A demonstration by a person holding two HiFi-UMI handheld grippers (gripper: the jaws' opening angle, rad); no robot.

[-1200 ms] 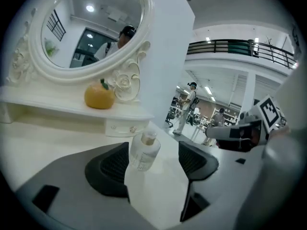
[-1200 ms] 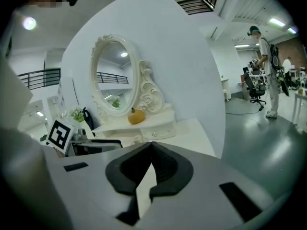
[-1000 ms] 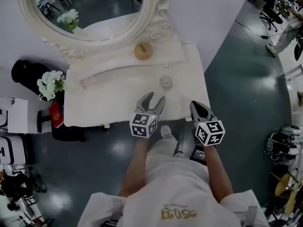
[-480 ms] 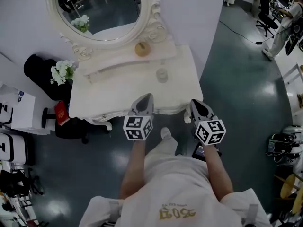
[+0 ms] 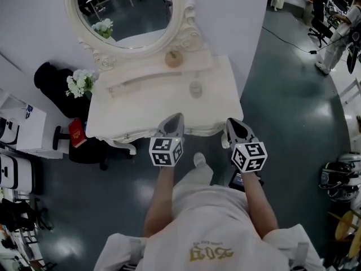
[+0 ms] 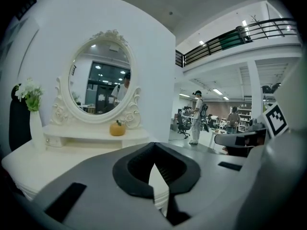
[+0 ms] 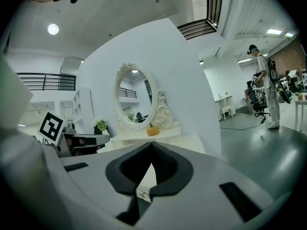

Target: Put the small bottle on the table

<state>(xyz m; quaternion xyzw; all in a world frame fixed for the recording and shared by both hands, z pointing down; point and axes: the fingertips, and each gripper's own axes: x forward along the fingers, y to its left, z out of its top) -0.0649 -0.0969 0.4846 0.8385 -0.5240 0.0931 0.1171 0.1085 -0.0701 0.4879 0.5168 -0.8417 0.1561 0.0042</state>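
Observation:
The small bottle (image 5: pixel 195 88), pale with a round cap, stands upright on the white dressing table (image 5: pixel 130 109), right of its middle. My left gripper (image 5: pixel 175 118) hovers at the table's front edge, short of the bottle, its jaws shut with nothing between them. My right gripper (image 5: pixel 233 124) is also shut and empty, just off the table's front right corner. In the left gripper view my left gripper (image 6: pixel 154 147) points at the oval mirror (image 6: pixel 100 81); the bottle is hidden behind the jaws. In the right gripper view my right gripper (image 7: pixel 151 146) faces the same table from the right.
An orange pumpkin-shaped ornament (image 5: pixel 174 58) sits on the raised shelf under the mirror (image 5: pixel 127 10). White flowers (image 5: pixel 80 82) stand at the table's left end, with a red item (image 5: pixel 76 132) and a black seat below. A person (image 5: pixel 333 38) stands far right on the dark floor.
My left gripper's jaws, open a second ago over the table near the bottle, have shut empty. Both grippers now sit farther back at the table's front edge; the bottle stays put.

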